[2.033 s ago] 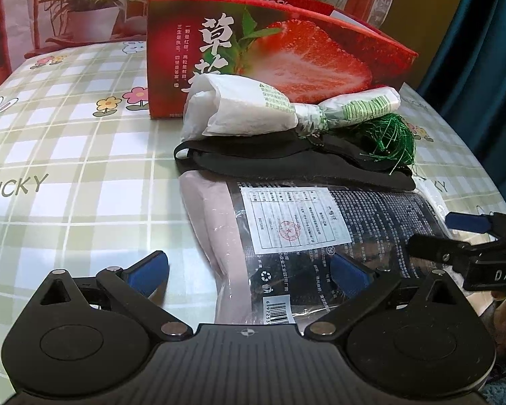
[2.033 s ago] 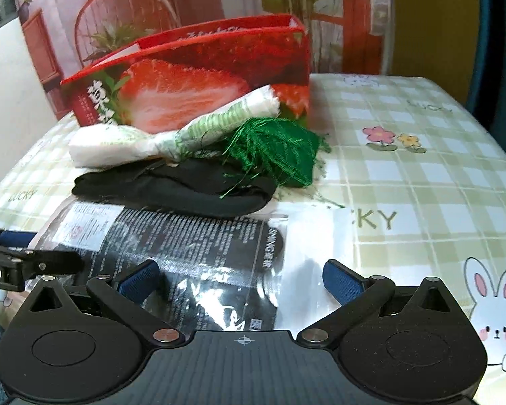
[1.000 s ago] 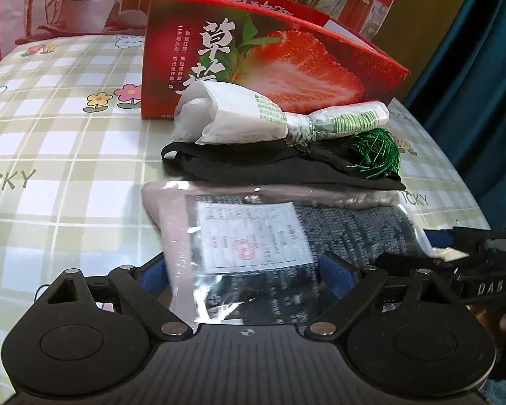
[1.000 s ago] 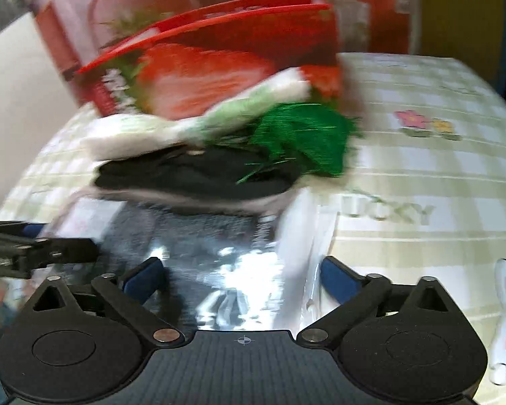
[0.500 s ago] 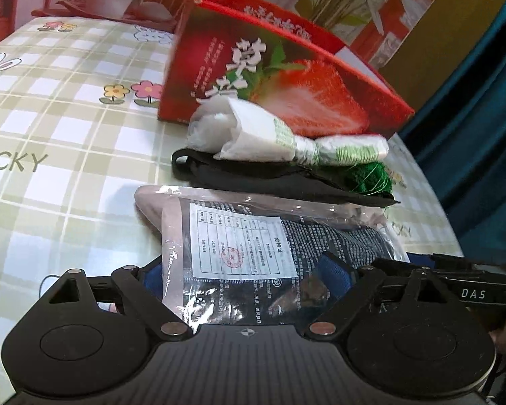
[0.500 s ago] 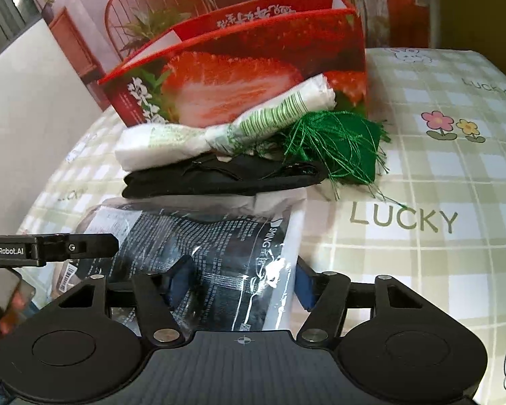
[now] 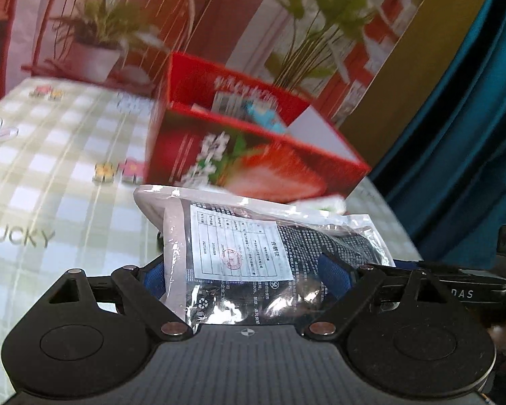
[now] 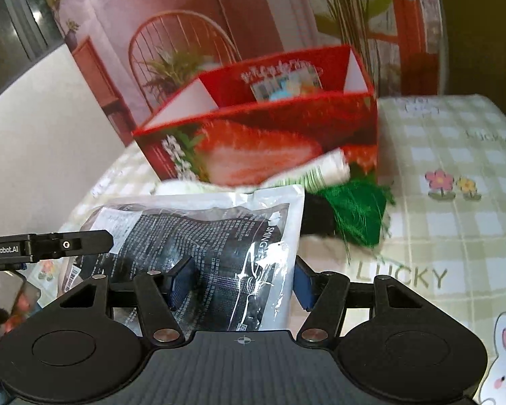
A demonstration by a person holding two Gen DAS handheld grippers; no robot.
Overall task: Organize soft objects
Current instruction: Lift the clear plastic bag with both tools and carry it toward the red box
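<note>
You have one clear plastic packet (image 7: 253, 256) with dark, fine-printed fabric inside, and it is off the tablecloth (image 7: 50, 175), carried between your two grippers just in front of the single red strawberry box (image 7: 253, 165). Your left gripper (image 7: 249, 275) stands wide with both blue pads pressed on the packet's end that bears one white label with a red round stamp; the label's print is too small to read. Your right gripper (image 8: 241, 281) has just been closing, and now sits at a narrower width clamped on the other end, where the letters "SMING" run along the white edge. In the right view the other gripper's black bar reads "GenRobot.AI"; in the left view the neighbouring bar shows "DAS". Behind the packet lie one white wrapped bundle (image 8: 320, 168) with green print, one black fabric piece (image 8: 315, 214) and one green fringed item (image 8: 357, 212), all blurred. The box is open on top, with white Chinese characters on its front. "LUCKY" is printed on the checked cloth, beside flowers and rabbits.
</note>
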